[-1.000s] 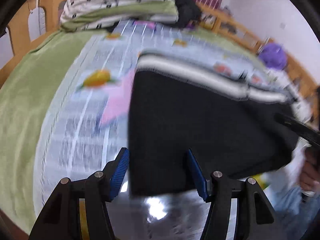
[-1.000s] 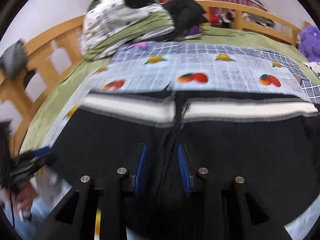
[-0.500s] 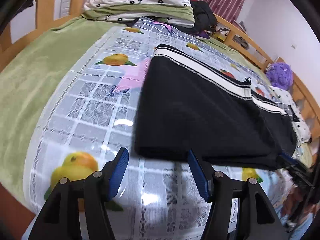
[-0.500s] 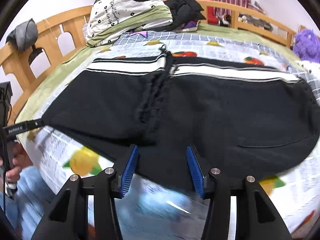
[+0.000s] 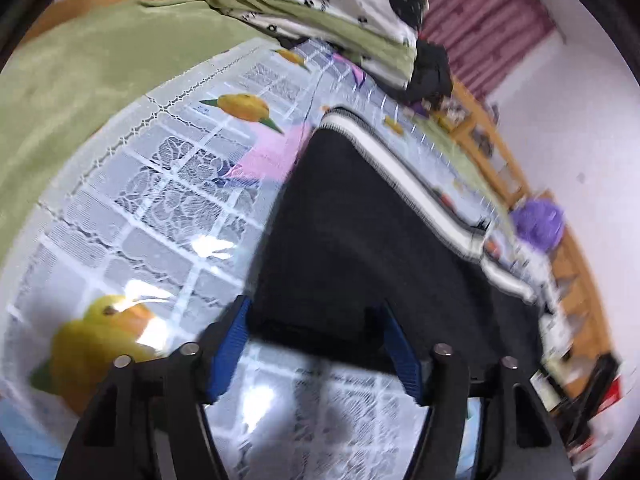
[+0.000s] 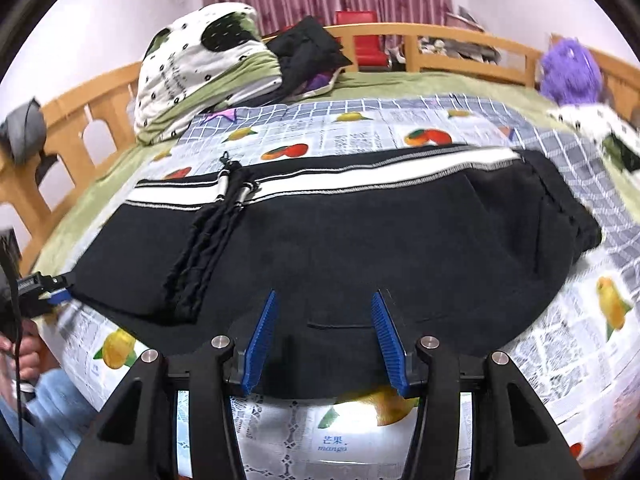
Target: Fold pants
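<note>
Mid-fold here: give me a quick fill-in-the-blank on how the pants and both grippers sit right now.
1. The black pants lie on a cloth printed with ____.
2. The band along the far edge of the pants is ____ in colour.
3. The right gripper has its fingers ____, pads off the fabric.
4. The left gripper is at a ____ of the pants.

Missing words: fruit; white; open; corner

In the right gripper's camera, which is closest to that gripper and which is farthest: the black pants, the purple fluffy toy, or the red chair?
1. Black pants, right at the right gripper.
2. Purple fluffy toy, far right on the bed.
3. Red chair, behind the wooden rail, by the curtain.
</note>
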The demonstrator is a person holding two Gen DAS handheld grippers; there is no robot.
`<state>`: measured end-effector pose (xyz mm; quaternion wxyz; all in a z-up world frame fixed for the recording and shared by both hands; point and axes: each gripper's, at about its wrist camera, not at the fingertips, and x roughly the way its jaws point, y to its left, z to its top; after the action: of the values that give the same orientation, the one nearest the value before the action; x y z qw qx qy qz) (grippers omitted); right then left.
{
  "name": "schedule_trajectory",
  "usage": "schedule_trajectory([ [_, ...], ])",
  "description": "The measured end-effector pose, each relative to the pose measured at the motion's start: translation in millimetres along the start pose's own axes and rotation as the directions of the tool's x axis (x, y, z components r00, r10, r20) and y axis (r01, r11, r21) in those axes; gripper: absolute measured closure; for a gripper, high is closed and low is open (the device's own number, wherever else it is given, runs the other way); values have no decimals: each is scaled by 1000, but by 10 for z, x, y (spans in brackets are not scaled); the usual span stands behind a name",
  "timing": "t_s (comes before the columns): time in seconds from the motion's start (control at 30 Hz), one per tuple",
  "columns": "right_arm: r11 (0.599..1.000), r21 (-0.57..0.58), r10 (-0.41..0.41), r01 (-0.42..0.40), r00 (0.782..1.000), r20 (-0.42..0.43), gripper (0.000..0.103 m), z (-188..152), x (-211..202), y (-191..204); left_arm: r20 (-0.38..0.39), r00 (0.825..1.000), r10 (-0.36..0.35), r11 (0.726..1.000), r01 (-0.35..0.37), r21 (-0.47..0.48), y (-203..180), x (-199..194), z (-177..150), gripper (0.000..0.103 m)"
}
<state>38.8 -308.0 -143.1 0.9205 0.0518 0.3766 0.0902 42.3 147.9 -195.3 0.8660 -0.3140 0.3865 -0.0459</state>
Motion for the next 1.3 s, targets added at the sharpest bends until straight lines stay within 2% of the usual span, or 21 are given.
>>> schedule_trajectory([
  [0.03,1000,8,2,-2,1000,-3,54,-20,23,-30,7,1000,-21,1000,21,-12,2,6,3,27],
  [0.1,1000,20,-3,3,1000,-21,54,-61,94,-71,16,999,-34,999,34,-37,-10,41,8,25],
  [0.2,999,49,9,-7,1000,-30,54,-101,146,-155,21,999,36,999,-36,-4,-146,124,19,28],
  [0.27,997,73,19,-16,999,-36,54,-116,163,-215,31,993,117,993,-117,5,-221,139,26,61],
  [0.3,996,85,22,-19,999,-43,54,-117,165,-248,42,990,138,990,-139,4,-233,128,35,70],
  [0.33,995,93,25,-20,999,-45,54,-120,154,-276,58,990,129,992,-129,5,-249,80,52,84],
  [0.43,994,108,18,-15,1000,-25,54,-120,45,-359,112,986,125,990,-131,43,-418,-76,84,89],
  [0.53,992,125,-4,5,1000,-11,54,-139,-43,-459,184,975,128,977,-155,145,-884,-222,141,90],
  [0.67,984,173,-35,38,999,-19,54,-171,-119,-681,233,972,16,931,-99,351,-1751,-319,102,91],
  [0.77,976,201,-88,87,996,0,54,-187,-236,-853,166,981,-102,880,11,475,-2403,-187,-33,91],
  [0.83,969,218,-120,114,993,17,54,-198,-307,-946,83,983,-164,840,95,534,-2783,12,-202,91],
  [0.9,961,237,-149,139,988,25,54,-228,-369,-1046,-5,979,-204,811,172,559,-3025,271,-357,91],
  [1.0,953,265,-160,149,987,22,54,-271,-396,-1174,-119,970,-212,806,242,540,-3160,650,-564,91],
  [1.1,947,289,-150,142,989,6,54,-296,-357,-1265,-171,970,-171,814,237,530,-3119,895,-735,90],
  [1.2,948,293,-129,127,992,-10,54,-309,-278,-1272,-226,966,-125,813,231,535,-3029,946,-814,87],
  [1.23,950,288,-126,125,992,-15,54,-322,-265,-1251,-225,966,-129,815,233,531,-2999,903,-809,84],
  [1.3,959,258,-118,121,993,-26,54,-319,-207,-1171,-215,962,-170,820,259,511,-2870,726,-749,68],
])
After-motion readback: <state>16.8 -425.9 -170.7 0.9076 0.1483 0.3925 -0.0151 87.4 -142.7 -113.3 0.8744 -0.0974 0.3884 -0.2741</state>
